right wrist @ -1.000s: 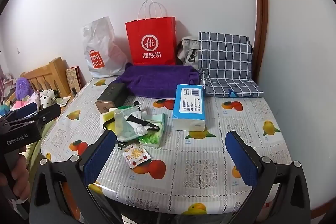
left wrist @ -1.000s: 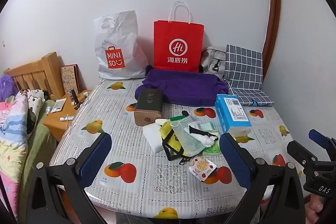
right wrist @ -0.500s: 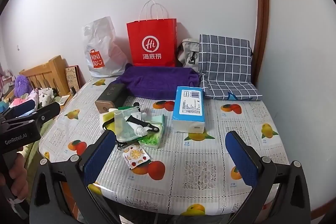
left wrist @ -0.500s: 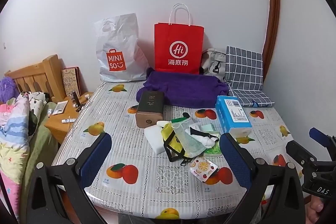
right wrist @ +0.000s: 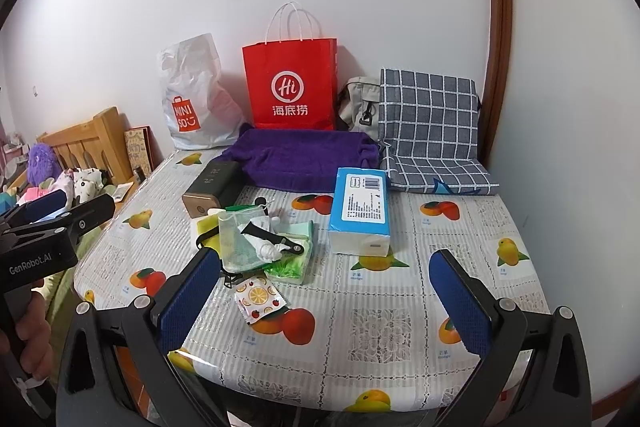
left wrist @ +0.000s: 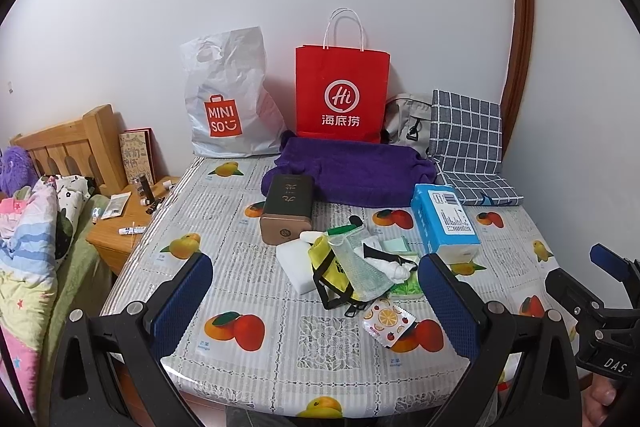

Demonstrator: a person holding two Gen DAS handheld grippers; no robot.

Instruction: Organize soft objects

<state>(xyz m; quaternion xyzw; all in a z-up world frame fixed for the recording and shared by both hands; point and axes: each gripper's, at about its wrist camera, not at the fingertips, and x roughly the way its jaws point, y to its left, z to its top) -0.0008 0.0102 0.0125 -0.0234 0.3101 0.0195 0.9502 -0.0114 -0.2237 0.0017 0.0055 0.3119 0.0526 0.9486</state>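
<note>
A pile of small soft items (left wrist: 356, 267) lies mid-table: a white sponge (left wrist: 296, 263), a yellow pouch with black straps (left wrist: 332, 267), a mesh bag (left wrist: 362, 267) and a fruit-print sachet (left wrist: 386, 319). The pile also shows in the right wrist view (right wrist: 256, 239). A blue tissue pack (left wrist: 444, 223) lies to its right, a purple towel (left wrist: 352, 171) behind. My left gripper (left wrist: 316, 303) is open and empty, held back at the table's front edge. My right gripper (right wrist: 324, 303) is open and empty too, also at the front edge.
A red paper bag (left wrist: 342, 95), a white Miniso bag (left wrist: 228, 99), a grey bag (left wrist: 408, 119) and a checked cushion (left wrist: 468, 143) stand along the wall. A brown box (left wrist: 288, 207) lies by the towel. A bed (left wrist: 32, 247) and nightstand (left wrist: 116, 227) are left of the table (left wrist: 280, 347).
Both views have shifted slightly; the table scene sits a little lower and farther than before. Nothing on the table has moved. Both grippers stay open.
</note>
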